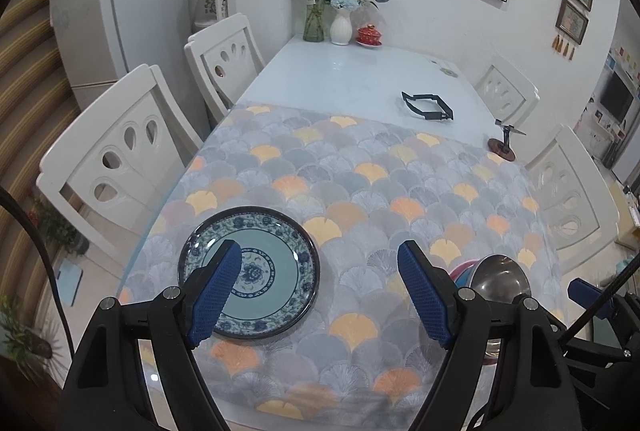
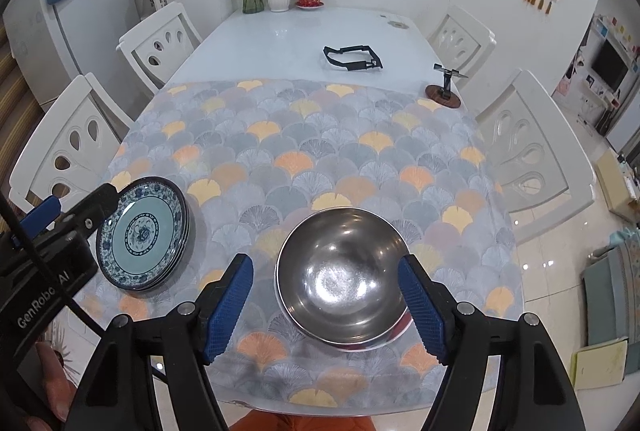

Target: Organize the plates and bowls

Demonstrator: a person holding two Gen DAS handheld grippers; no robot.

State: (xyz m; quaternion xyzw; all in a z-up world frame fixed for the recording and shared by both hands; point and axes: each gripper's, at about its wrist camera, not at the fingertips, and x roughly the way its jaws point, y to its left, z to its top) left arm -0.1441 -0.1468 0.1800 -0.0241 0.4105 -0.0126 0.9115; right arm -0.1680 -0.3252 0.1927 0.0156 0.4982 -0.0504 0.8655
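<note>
Hovering with both sets of fingers spread and empty: left gripper (image 1: 320, 295) above the stacked plates (image 1: 249, 273), right gripper (image 2: 325, 305) above the nested bowls (image 2: 342, 277) on the desk (image 2: 320, 27); sorting apparently finished, probably just backing off next

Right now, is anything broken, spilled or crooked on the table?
No, nothing stands out. The blue plates sit in a neat stack, and the metal bowl rests upright on more dishes, clean and empty. No spills on the tablecloth.
</note>
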